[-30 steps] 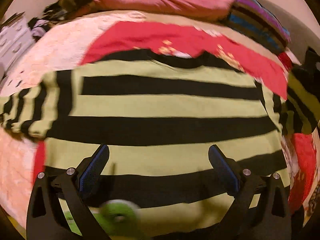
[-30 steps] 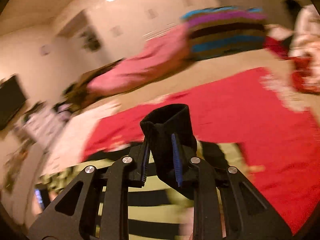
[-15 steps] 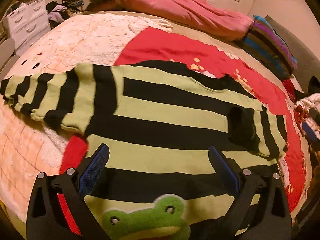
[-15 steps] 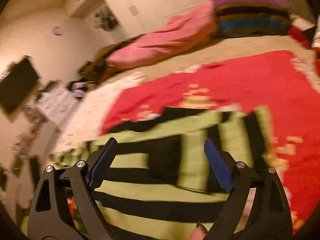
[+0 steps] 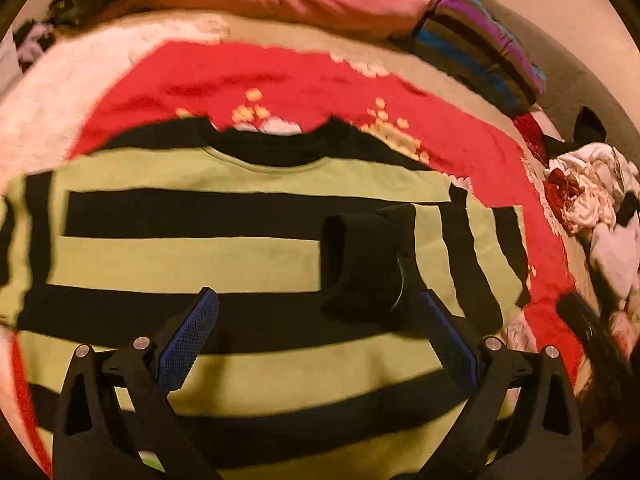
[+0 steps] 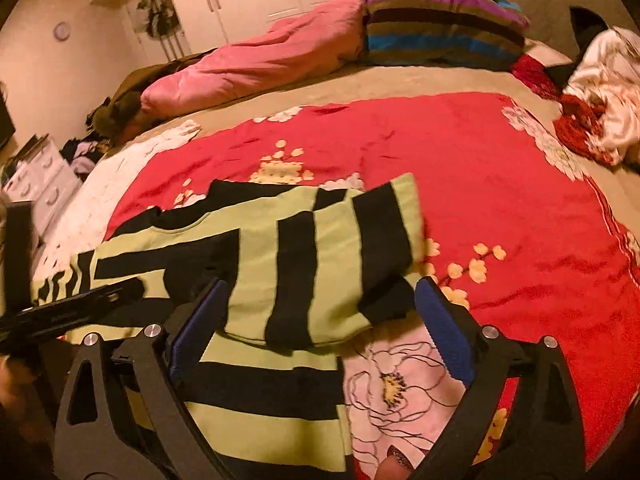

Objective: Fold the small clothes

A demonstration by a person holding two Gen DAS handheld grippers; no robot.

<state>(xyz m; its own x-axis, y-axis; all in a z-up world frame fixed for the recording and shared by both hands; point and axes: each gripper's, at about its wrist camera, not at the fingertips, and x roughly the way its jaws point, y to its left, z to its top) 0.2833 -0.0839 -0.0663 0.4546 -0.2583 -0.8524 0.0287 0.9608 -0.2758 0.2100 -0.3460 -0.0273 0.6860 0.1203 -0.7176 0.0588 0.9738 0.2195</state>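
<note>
1. Green-and-black striped sweater [image 5: 248, 264] is laid flat on a red flowered blanket [image 6: 500, 184]; it fills the centre of the left wrist view and the lower left of the right wrist view.
2. One sleeve [image 6: 320, 264] is folded in across the body; its black cuff [image 5: 360, 256] is seen right of centre in the left wrist view.
3. Left gripper [image 5: 318, 344] is held with tongs wide apart above the sweater's lower stripes; nothing is clamped.
4. Right gripper [image 6: 320, 328] is seen with tongs opening wide; the folded sleeve lies between them, not pressed by the pads.
5. Pink duvet [image 6: 256, 64] and a striped pillow [image 6: 436, 24] are seen at the top of the frame; crumpled clothes [image 6: 600, 92] are piled at upper right.
</note>
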